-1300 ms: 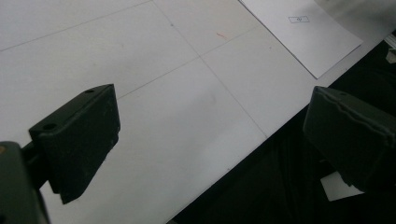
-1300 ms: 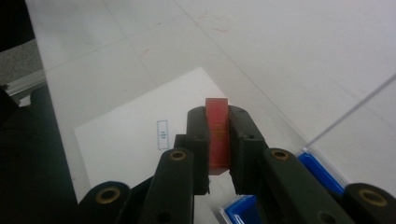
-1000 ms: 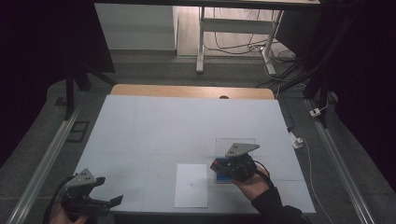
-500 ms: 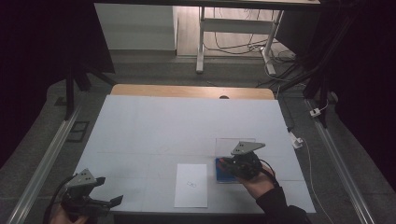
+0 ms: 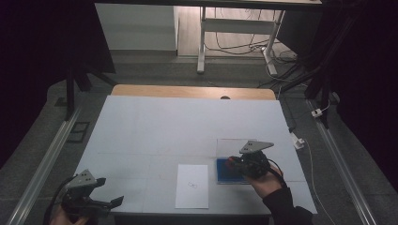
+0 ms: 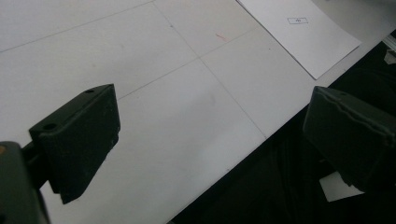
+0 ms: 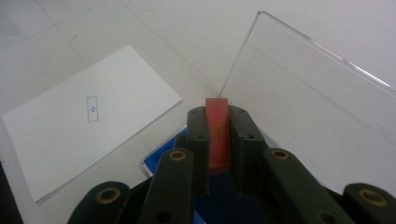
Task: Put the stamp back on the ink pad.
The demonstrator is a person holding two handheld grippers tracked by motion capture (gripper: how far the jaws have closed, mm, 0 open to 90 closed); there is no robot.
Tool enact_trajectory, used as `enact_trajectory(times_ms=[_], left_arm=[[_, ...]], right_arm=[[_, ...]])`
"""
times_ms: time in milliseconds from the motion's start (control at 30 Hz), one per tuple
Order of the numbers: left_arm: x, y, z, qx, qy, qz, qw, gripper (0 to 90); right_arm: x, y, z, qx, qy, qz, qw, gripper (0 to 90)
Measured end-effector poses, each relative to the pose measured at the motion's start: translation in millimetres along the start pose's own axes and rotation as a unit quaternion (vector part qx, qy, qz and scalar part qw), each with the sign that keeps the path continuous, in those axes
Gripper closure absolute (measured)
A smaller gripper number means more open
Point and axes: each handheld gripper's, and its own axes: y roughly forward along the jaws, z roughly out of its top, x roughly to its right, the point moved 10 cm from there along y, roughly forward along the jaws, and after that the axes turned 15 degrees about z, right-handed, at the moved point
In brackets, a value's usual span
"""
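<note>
Red flat piece (image 7: 218,133) pinched edge-on between right gripper (image 5: 233,165) jaws, clamped tight, over blue pad (image 5: 230,172) near table's (image 5: 187,122) front-right. Clear acrylic sheet (image 7: 299,107) lifted at an angle just beyond the jaws, hinged edge down by the pad. White paper sheet (image 5: 192,185) flat just left of the pad, near edge close to the table's front edge. Left gripper (image 5: 101,202) at front-left corner, jaws wide apart, holding nothing, one jaw past the table edge. Wide bare surface across middle and far half.
</note>
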Motion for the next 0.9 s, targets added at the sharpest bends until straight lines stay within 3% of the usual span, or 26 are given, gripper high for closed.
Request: enact_trajectory(times_ms=[900], left_arm=[[0.0, 0.0, 0.1, 0.0, 0.0, -0.001, 1.0, 4.4]], right_arm=[[22.2, -12.6, -19.5, -0.016, 0.027, -0.027, 0.9992, 80.2]])
